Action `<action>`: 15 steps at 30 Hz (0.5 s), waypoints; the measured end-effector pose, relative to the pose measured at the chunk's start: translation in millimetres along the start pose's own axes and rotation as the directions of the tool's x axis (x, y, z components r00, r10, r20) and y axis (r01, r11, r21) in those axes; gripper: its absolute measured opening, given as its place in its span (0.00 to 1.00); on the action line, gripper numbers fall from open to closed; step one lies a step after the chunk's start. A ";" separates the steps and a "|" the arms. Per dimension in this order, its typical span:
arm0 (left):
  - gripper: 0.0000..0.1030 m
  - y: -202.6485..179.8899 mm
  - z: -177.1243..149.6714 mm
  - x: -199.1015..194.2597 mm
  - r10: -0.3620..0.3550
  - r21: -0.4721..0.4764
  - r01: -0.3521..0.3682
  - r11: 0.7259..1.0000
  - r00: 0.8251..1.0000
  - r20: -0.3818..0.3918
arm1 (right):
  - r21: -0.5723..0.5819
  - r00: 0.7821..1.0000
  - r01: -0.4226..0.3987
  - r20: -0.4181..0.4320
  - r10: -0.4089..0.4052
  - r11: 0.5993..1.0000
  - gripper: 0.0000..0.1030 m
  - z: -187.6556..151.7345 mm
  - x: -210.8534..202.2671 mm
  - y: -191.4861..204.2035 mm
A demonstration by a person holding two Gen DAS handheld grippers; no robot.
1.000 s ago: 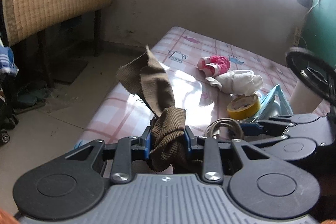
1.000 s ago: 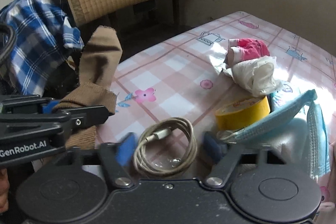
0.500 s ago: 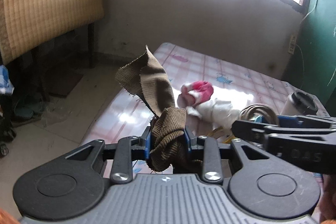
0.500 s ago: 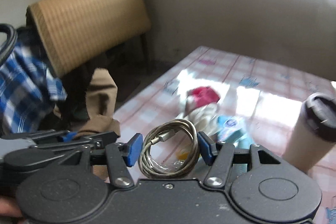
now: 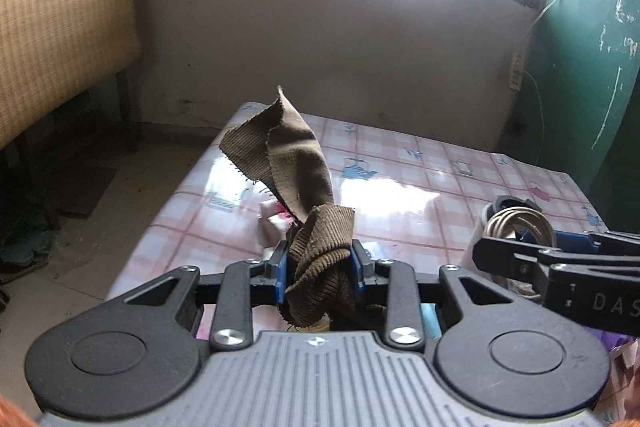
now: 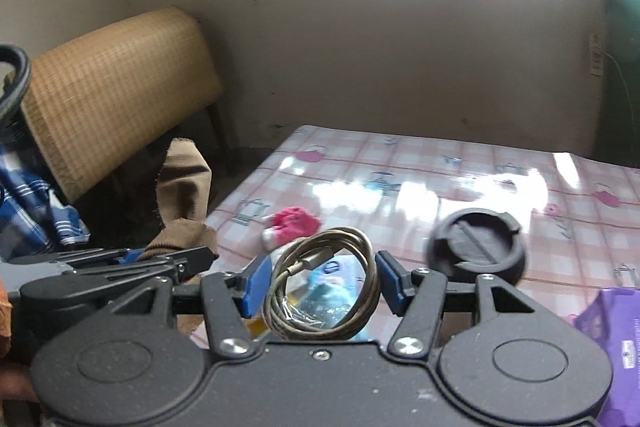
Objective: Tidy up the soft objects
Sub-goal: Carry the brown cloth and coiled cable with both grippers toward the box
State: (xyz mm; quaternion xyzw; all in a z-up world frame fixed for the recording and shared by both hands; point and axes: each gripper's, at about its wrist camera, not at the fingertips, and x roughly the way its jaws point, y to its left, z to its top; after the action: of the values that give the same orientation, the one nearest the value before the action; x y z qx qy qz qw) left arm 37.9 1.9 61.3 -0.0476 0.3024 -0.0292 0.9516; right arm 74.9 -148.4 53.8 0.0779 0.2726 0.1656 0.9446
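Left wrist view: left gripper (image 5: 319, 269) clamps a brown cloth (image 5: 294, 163), held above the table (image 5: 420, 167).

Right wrist view: right gripper (image 6: 322, 281) grips a coiled cable (image 6: 320, 287); a pink cloth (image 6: 294, 221) lies just beyond.

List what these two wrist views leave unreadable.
- Left wrist: lower end of the brown cloth hidden behind the left gripper.
- Left wrist: cup body behind the coiled cable.
- Right wrist: purple box cut by the frame edge, print too small.
- Right wrist: packets behind the cable, blurred.
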 end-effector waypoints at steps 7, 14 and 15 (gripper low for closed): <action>0.31 -16.5 6.3 5.3 -0.017 0.031 0.017 0.999 1.000 -0.021 | 0.032 1.000 0.021 0.009 -0.022 0.999 0.67 2.6 -9.5 -26.2; 0.31 -46.3 9.9 11.0 -0.046 0.072 0.048 0.996 0.998 -0.032 | 0.061 0.999 0.048 0.013 -0.049 0.997 0.67 2.9 -18.8 -50.7; 0.31 -49.4 10.1 10.9 -0.050 0.078 0.052 0.996 0.998 -0.033 | 0.066 0.999 0.052 0.012 -0.053 0.996 0.67 2.7 -20.4 -54.3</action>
State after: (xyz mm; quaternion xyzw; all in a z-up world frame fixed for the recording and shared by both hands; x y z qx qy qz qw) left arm 51.3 -47.4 68.6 -0.0172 0.3146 -0.0663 0.9468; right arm 74.8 -206.4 53.1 0.1027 0.2735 0.1312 0.9473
